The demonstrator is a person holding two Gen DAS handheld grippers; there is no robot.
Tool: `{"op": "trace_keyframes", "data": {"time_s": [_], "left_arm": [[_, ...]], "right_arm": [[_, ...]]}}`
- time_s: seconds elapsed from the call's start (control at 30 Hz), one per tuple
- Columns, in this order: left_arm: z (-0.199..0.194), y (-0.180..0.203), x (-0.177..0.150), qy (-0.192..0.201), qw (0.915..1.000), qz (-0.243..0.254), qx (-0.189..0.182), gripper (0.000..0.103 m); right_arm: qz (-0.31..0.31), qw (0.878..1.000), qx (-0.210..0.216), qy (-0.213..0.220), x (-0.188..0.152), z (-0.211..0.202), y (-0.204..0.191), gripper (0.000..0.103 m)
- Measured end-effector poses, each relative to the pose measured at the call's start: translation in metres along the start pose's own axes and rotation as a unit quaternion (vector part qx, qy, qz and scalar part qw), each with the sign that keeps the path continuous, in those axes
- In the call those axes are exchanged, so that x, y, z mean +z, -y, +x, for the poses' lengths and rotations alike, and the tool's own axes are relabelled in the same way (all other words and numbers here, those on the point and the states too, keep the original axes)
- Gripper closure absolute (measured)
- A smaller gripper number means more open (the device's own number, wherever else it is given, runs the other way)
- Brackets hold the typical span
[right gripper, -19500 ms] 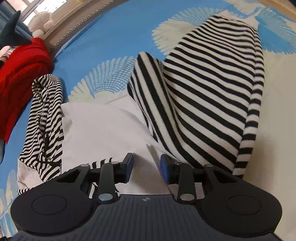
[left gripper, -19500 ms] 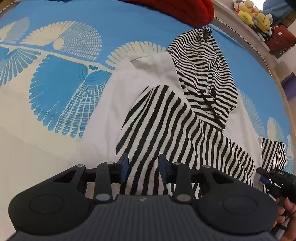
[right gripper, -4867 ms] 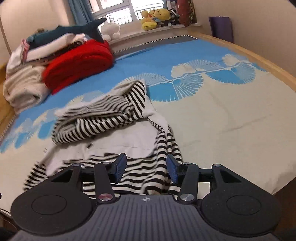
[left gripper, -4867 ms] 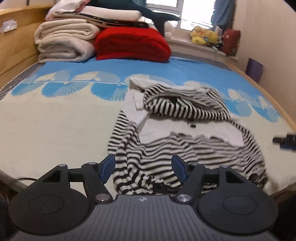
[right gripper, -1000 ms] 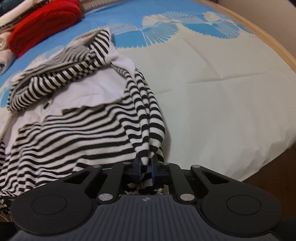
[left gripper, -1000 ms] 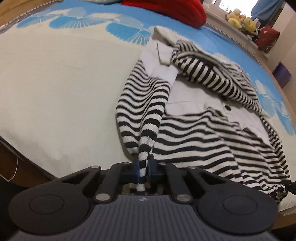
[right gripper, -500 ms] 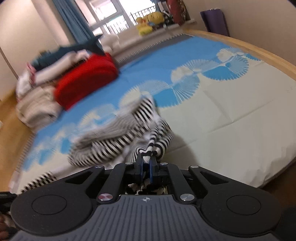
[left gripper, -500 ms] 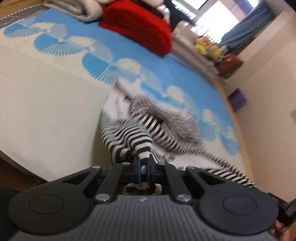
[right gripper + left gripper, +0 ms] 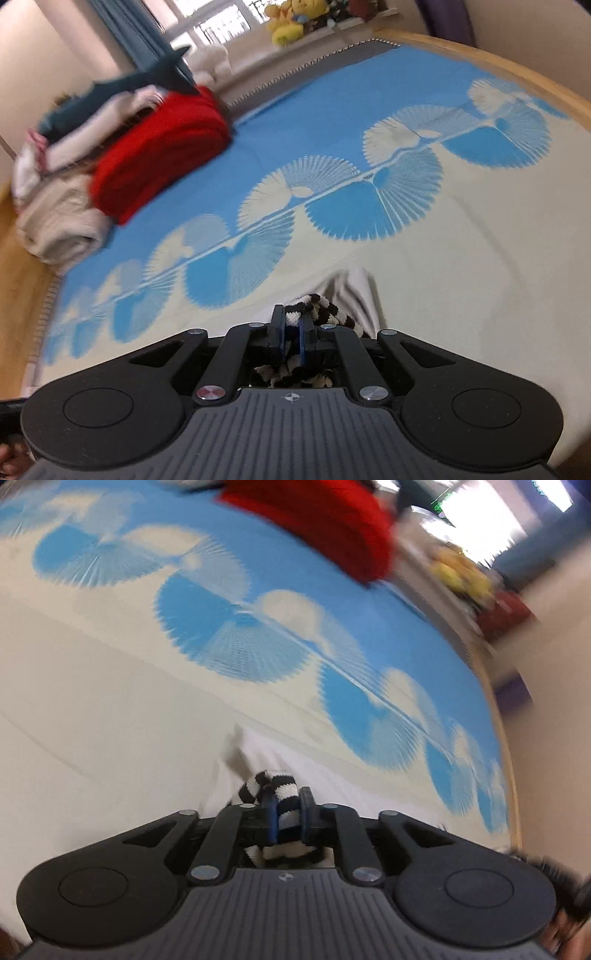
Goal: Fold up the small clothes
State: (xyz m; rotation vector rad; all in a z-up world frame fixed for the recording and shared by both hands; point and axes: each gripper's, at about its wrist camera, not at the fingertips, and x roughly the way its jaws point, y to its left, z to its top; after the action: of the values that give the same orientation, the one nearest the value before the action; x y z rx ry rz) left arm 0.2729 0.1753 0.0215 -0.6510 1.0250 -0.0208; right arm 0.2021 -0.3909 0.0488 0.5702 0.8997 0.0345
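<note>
Striped garment (image 9: 275,794), black and white, sits low in the centre of both wrist views, bunched between the claw fingers, with pale fabric trailing off behind it over the bed (image 9: 110,720). The bed's blue and cream fan-patterned cover fills most of each frame. A red folded blanket (image 9: 159,155) lies at the upper left of the right view. The left claw (image 9: 287,814) grips a striped fold, its jaws having just opened a little, pads still pressing the cloth. The right claw (image 9: 290,332) is clenched on another striped bunch (image 9: 314,306), jaws likewise just eased slightly.
</note>
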Motion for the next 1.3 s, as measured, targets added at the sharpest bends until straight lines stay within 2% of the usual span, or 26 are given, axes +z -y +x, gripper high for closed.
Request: {"op": "trace_keyframes", "data": {"time_s": [0.07,0.1,0.17,0.23,0.27,0.3,0.37,0.5,0.53,0.6,0.63,0.67,0.73,0.77,0.8,0.83,0.87,0.93,0.97,1.0,1.03,1.1,1.17,1.23,1.27,1.3], "left_arm": [[0.014,-0.023,0.015,0.006,0.9985,-0.053,-0.014,0.072],[0.014,-0.03,0.017,0.011,0.9975,-0.064,-0.026,0.071],[0.009,-0.032,0.015,0.004,0.9981,-0.056,-0.026,0.071],[0.003,-0.014,0.012,0.006,0.9989,0.022,-0.042,0.058],[0.003,-0.003,0.009,0.005,0.9968,0.066,-0.045,0.046],[0.004,0.006,0.006,0.006,0.9932,0.108,-0.043,0.04],[0.014,0.019,-0.006,0.005,0.9837,0.179,-0.014,0.039],[0.045,0.03,-0.028,-0.011,0.9676,0.248,0.047,0.037],[0.051,0.034,-0.032,-0.007,0.9632,0.264,0.051,0.035],[0.064,0.036,-0.041,0.011,0.9561,0.288,0.053,0.022],[0.072,0.038,-0.044,0.014,0.9521,0.298,0.066,0.022],[0.08,0.044,-0.046,0.006,0.9451,0.315,0.087,0.024],[0.085,0.055,-0.047,0.037,0.9315,0.352,0.083,0.033],[0.086,0.059,-0.045,0.052,0.9243,0.37,0.076,0.052],[0.086,0.061,-0.042,0.058,0.9198,0.382,0.071,0.087],[0.086,0.06,-0.034,0.064,0.9206,0.379,0.069,0.097],[0.084,0.059,-0.026,0.081,0.9259,0.362,0.071,0.097],[0.075,0.047,-0.002,0.119,0.9487,0.286,0.064,0.099],[0.075,0.041,0.007,0.133,0.9572,0.246,0.075,0.1],[0.078,0.033,0.015,0.13,0.9655,0.21,0.082,0.101],[0.085,0.028,0.019,0.119,0.9704,0.184,0.102,0.101],[0.099,0.025,0.023,0.087,0.9728,0.173,0.127,0.101],[0.102,0.026,0.025,0.074,0.9786,0.159,0.108,0.1],[0.096,0.031,0.027,0.079,0.98,0.163,0.082,0.093],[0.092,0.032,0.027,0.079,0.9796,0.17,0.071,0.081],[0.088,0.032,0.027,0.077,0.9791,0.178,0.062,0.064]], "right_arm": [[0.024,1.0,-0.014,0.004,0.011,0.035,0.008,0.079],[0.029,0.999,-0.022,0.006,0.013,0.047,0.014,0.077],[0.021,0.999,-0.043,0.017,0.006,0.054,0.025,0.07],[-0.011,0.999,-0.047,-0.009,-0.003,0.058,0.03,0.067],[-0.025,0.999,-0.038,-0.013,-0.005,0.058,0.03,0.065],[-0.045,0.999,-0.026,-0.01,-0.007,0.057,0.029,0.063],[-0.095,0.995,-0.021,-0.026,-0.012,0.064,0.021,0.059],[-0.118,0.989,-0.012,-0.093,-0.028,0.09,0.019,0.058],[-0.118,0.987,-0.016,-0.104,-0.032,0.097,0.018,0.058],[-0.119,0.986,-0.02,-0.115,-0.034,0.107,0.013,0.058],[-0.123,0.985,-0.027,-0.115,-0.033,0.113,0.009,0.058],[-0.127,0.985,-0.035,-0.115,-0.032,0.118,0.006,0.066],[-0.124,0.984,-0.044,-0.118,-0.029,0.126,0.002,0.09],[-0.114,0.986,-0.042,-0.111,-0.026,0.127,0.001,0.091],[-0.104,0.99,-0.034,-0.093,-0.02,0.124,-0.002,0.092],[-0.095,0.993,-0.024,-0.068,-0.012,0.118,-0.005,0.093],[-0.084,0.996,-0.012,-0.04,-0.003,0.114,-0.009,0.093],[-0.053,0.998,0.017,0.005,0.012,0.106,-0.012,0.093],[-0.04,0.999,0.025,0.019,0.018,0.106,-0.013,0.093],[-0.028,0.999,0.015,0.032,0.022,0.11,-0.014,0.093],[-0.016,0.999,0.006,0.032,0.025,0.116,-0.013,0.093],[0.016,1.0,-0.024,0.012,0.026,0.138,-0.01,0.091],[0.031,0.998,-0.037,-0.031,0.022,0.165,-0.007,0.085],[0.028,0.997,-0.049,-0.054,0.016,0.181,-0.01,0.081],[0.014,0.997,-0.055,-0.054,0.016,0.181,-0.014,0.075],[0.002,0.997,-0.052,-0.052,0.017,0.177,-0.017,0.072]]}}
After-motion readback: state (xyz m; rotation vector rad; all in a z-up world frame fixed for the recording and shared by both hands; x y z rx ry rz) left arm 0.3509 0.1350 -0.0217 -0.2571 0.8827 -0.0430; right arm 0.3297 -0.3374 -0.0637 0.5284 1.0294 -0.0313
